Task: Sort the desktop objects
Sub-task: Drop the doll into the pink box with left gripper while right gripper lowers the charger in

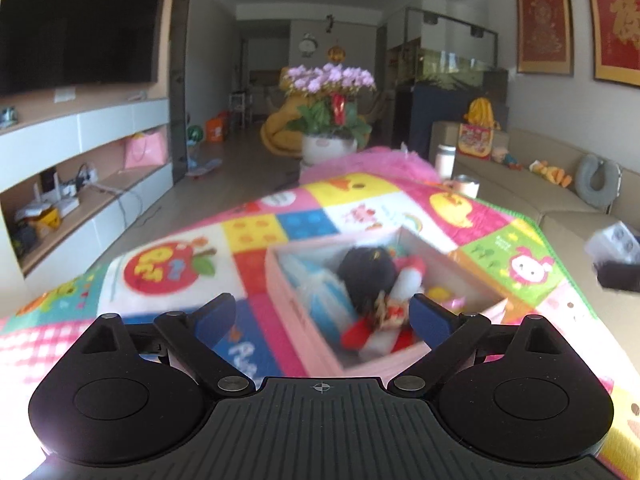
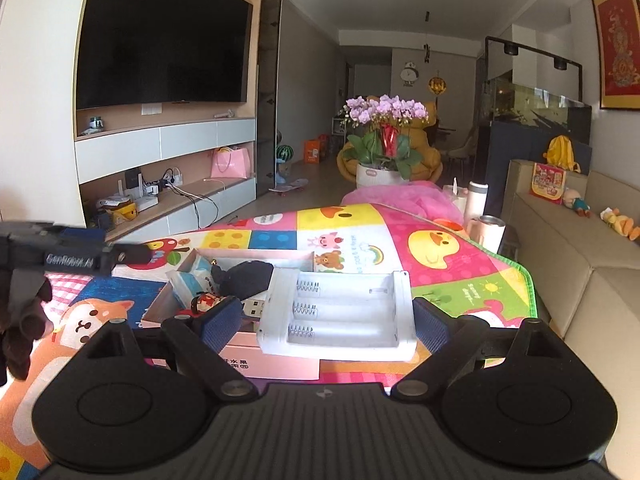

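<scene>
Left wrist view shows the left gripper [image 1: 322,316] with its jaws spread wide and nothing between its blue pads [image 1: 430,322]; it hangs over the near corner of a pink cardboard box [image 1: 296,320] that sits on a bright patchwork play mat [image 1: 180,264]. The picture is blurred, but the box holds a small doll with black hair and red clothes [image 1: 374,300], a blue-and-white tissue pack [image 1: 320,292] against its left wall, and some yellow and pink bits on the right that are too smeared to name. At the right edge, the right gripper [image 1: 616,264] shows with a white object in it.

From the right wrist view, the right gripper [image 2: 328,320] holds a white battery charger [image 2: 340,312] across its width, the blue pads [image 2: 430,326] pressed against both ends. The charger's three empty slots with coil springs face up, and it sits above the near right part of the box [image 2: 276,364]. Inside the box lie the tissue pack [image 2: 192,284], a dark rounded object [image 2: 248,276], the doll [image 2: 206,302] and a USB plug [image 2: 254,307]. The left gripper [image 2: 76,258] reaches in from the left edge, with a gloved hand [image 2: 24,320] below it. Beyond the mat stand a potted orchid [image 2: 380,140] and a pink cup [image 2: 486,232].
</scene>
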### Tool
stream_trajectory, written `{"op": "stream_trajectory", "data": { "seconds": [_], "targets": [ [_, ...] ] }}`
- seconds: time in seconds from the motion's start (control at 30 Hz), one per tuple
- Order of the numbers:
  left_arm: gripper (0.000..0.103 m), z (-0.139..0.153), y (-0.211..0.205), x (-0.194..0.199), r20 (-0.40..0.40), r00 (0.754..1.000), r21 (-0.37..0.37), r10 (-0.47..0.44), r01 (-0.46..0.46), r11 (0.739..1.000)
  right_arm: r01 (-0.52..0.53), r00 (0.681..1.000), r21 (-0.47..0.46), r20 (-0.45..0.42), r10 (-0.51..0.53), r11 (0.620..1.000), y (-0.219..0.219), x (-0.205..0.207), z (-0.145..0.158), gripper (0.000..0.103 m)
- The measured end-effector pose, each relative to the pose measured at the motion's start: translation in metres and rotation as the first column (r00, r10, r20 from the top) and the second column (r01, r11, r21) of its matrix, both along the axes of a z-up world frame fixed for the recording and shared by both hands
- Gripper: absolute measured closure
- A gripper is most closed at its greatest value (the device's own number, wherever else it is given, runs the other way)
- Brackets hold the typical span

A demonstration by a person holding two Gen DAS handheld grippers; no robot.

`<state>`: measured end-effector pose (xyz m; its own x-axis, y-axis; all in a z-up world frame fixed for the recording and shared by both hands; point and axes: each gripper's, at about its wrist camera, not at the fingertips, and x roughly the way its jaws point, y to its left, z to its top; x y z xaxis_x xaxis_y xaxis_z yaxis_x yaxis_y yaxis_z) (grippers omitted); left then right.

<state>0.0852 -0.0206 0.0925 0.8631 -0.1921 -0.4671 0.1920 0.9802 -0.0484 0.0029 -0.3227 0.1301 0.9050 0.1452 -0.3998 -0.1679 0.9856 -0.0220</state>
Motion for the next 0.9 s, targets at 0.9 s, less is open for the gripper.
{"op": "stream_trajectory", "data": {
  "seconds": [0.9],
  "targets": [
    [0.001,-0.062,0.023,-0.073,-0.152,0.987,-0.105,-0.046,0.03,0.994,-0.12,0.959,-0.141,-0.271,0.078,0.983,0.126,0.193,-0.073,0.011]
  ]
}}
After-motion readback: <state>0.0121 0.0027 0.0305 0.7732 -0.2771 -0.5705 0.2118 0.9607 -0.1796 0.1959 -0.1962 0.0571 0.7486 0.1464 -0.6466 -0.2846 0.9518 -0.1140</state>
